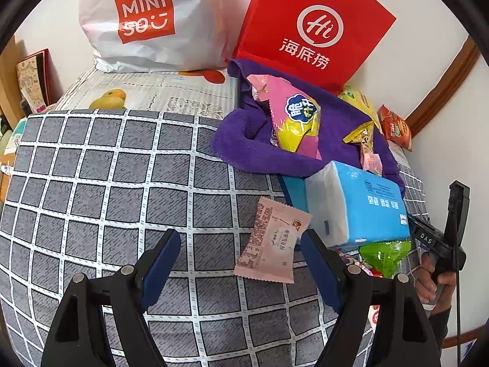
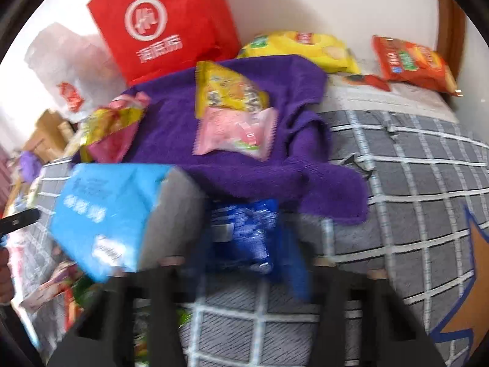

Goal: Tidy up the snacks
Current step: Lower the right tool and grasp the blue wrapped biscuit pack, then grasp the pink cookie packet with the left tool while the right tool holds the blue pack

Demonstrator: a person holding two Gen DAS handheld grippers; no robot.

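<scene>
My left gripper (image 1: 241, 244) is open above the grey checked bed cover, with a pale pink snack packet (image 1: 272, 241) lying flat just inside its right finger. My right gripper (image 2: 244, 244) appears shut on a blue foil snack packet (image 2: 244, 232); the view is blurred. On a purple towel (image 2: 244, 171) lie a yellow packet (image 2: 226, 91), a pink packet (image 2: 235, 134) and a pink-and-yellow bag (image 1: 293, 119). A blue tissue pack (image 1: 357, 205) lies at the towel's near edge. A green packet (image 1: 385, 253) shows under it.
A red paper bag (image 1: 311, 27) and a white Miniso bag (image 1: 146, 21) stand against the wall at the back. A yellow chip bag (image 2: 299, 49) and an orange packet (image 2: 412, 61) lie near the wall. More packets (image 2: 55, 290) lie at the left.
</scene>
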